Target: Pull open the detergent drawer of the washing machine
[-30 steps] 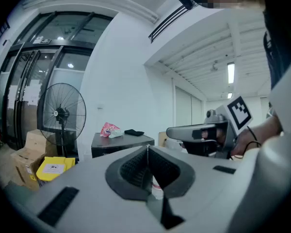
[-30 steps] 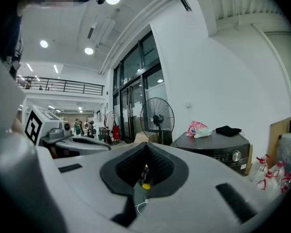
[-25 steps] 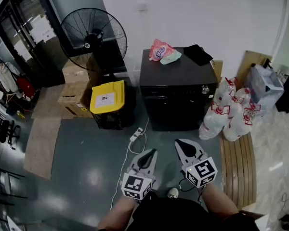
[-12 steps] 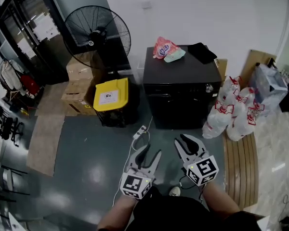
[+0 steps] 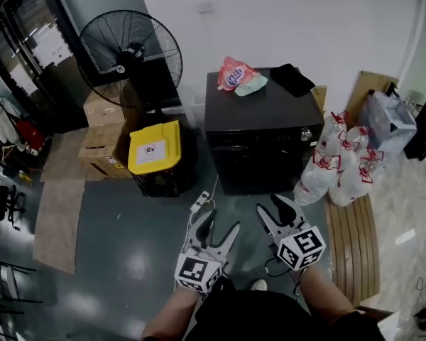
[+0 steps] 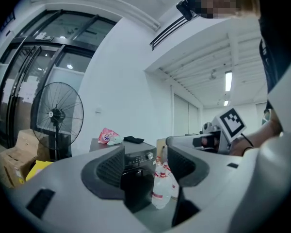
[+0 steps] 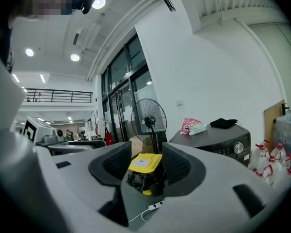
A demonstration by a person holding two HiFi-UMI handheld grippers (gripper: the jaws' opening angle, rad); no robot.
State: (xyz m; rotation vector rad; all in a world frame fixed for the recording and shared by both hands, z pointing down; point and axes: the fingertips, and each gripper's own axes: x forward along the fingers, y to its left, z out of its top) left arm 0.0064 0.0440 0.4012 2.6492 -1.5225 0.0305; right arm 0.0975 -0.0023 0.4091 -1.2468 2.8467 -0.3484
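The black washing machine (image 5: 259, 112) is set against the white wall, well apart from both tools. Its detergent drawer cannot be picked out on the dark control strip, where only a silver knob (image 5: 304, 133) is seen. A pink packet (image 5: 233, 73) and a dark cloth (image 5: 292, 79) are laid on its flat top.

Only the head view shows both tools together over the glossy grey floor (image 5: 128, 240), each held level and pointed toward the machine. The left tool (image 5: 218, 222) is held with its jaws spread wide, just opened, with nothing gripped. In the left gripper view the machine's front is framed in the gap between the ribbed black pads (image 6: 111, 166), with clear water bottles (image 6: 161, 186) beside it. The right tool (image 5: 275, 206) is parted less, has also just been opening, and is empty. The right gripper view alone takes in a yellow-lidded bin (image 7: 144, 163), a round wire-caged fan (image 7: 149, 118) and a white power strip (image 7: 153, 206) on the floor.
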